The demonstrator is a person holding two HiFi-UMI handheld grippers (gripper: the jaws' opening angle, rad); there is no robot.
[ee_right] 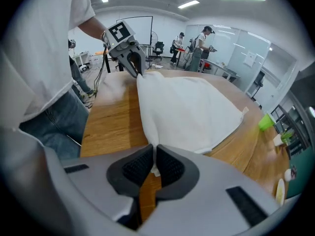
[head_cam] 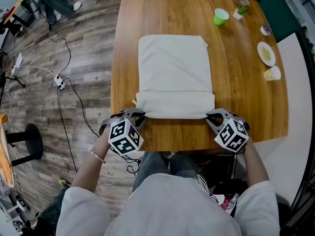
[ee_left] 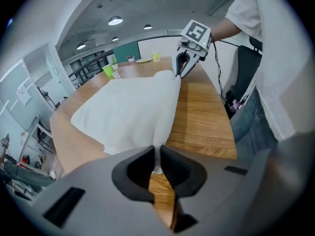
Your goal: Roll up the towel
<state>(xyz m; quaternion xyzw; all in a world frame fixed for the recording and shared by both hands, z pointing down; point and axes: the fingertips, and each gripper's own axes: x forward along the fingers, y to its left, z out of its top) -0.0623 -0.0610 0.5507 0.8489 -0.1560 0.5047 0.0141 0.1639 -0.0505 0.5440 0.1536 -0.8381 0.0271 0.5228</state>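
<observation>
Your left gripper and right gripper are each clamped on a near corner of the towel. Only the first turn looks made; most of the rolling remains.

I had the head camera high above the near edge of the table, aimed steeply down, taking in the whole towel from a fair way off. The camera on the left gripper sat low and tight behind its own jaws, facing along the towel's near fold toward the right gripper. The right one mirrored that, just as close, looking back the other way. All three views shared the towel, the tabletop and the green cup; each gripper view also caught the opposite gripper.
</observation>
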